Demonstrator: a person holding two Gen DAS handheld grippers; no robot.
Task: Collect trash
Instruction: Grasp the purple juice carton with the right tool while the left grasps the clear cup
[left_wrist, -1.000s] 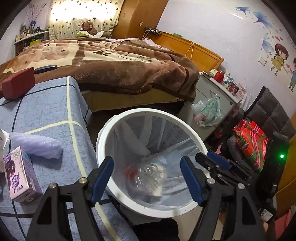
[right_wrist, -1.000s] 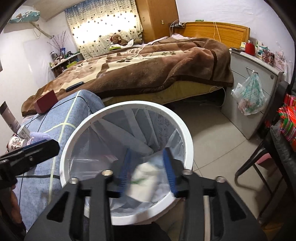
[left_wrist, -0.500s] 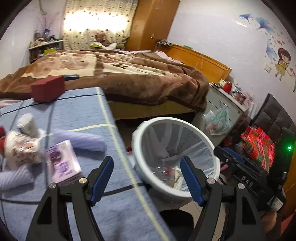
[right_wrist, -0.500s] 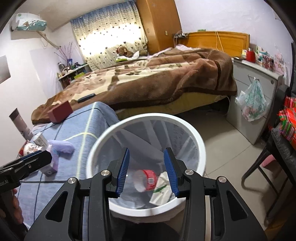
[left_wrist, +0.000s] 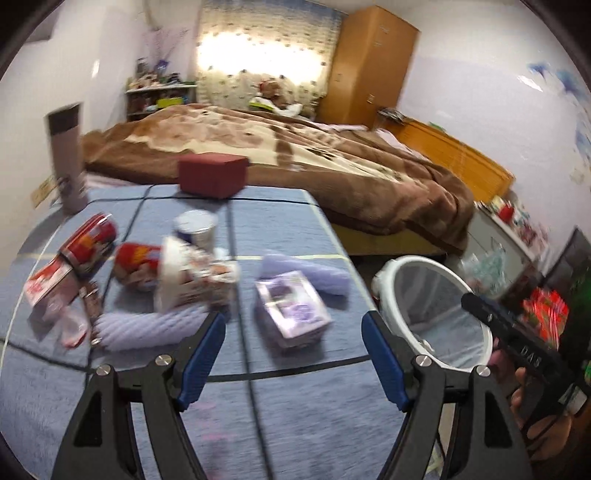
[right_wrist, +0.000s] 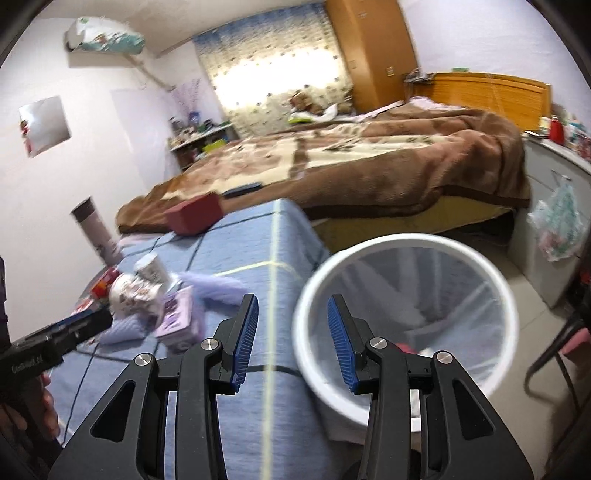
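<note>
Left wrist view: the left hand-held gripper (left_wrist: 293, 354), jaws spread and empty, faces the purple carton (left_wrist: 292, 308), likely light and crushable, best pinched across its narrow sides

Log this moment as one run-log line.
left gripper: open, empty, over table litter | right gripper: open, empty, beside bin | nearest item: purple carton | stage: reaching for next trash

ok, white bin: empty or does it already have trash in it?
Not empty. In the right wrist view the white bin shows something red and white at the bottom, behind the right tool. What the items are, cannot tell.
</note>
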